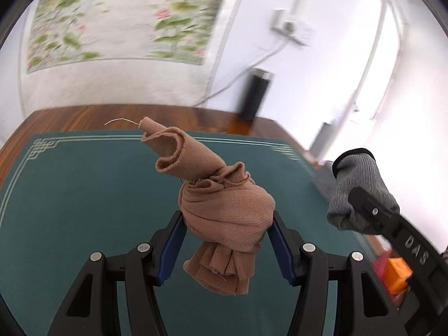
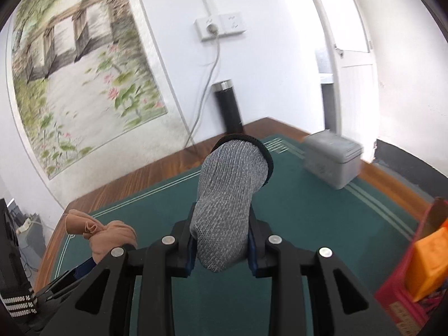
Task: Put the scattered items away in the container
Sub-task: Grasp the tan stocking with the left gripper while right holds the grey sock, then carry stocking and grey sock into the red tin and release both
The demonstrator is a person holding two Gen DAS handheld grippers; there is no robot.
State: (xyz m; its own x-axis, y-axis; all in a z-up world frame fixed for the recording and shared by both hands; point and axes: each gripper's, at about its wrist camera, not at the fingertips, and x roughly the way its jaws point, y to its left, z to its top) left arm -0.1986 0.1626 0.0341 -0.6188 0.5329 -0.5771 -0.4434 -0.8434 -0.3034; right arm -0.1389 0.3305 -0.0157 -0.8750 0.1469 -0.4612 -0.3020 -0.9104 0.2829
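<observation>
My left gripper (image 1: 227, 224) is shut on a knotted tan sock (image 1: 224, 204), held up above the green mat (image 1: 84, 196). The same tan sock (image 2: 109, 231) shows at the lower left of the right wrist view. My right gripper (image 2: 221, 238) is shut on a grey knit sock (image 2: 226, 196) with a black cuff, also lifted off the mat (image 2: 308, 210). In the left wrist view that grey sock (image 1: 361, 184) hangs at the right. A red container (image 2: 403, 296) with an orange item (image 2: 431, 263) inside sits at the right edge, below and right of the right gripper.
A grey lidded box (image 2: 333, 159) stands on the mat's far right corner. A black flask (image 2: 228, 106) stands on the wooden table (image 2: 140, 179) by the wall, next to a cable from a wall socket (image 2: 221, 26). A painted scroll hangs on the wall.
</observation>
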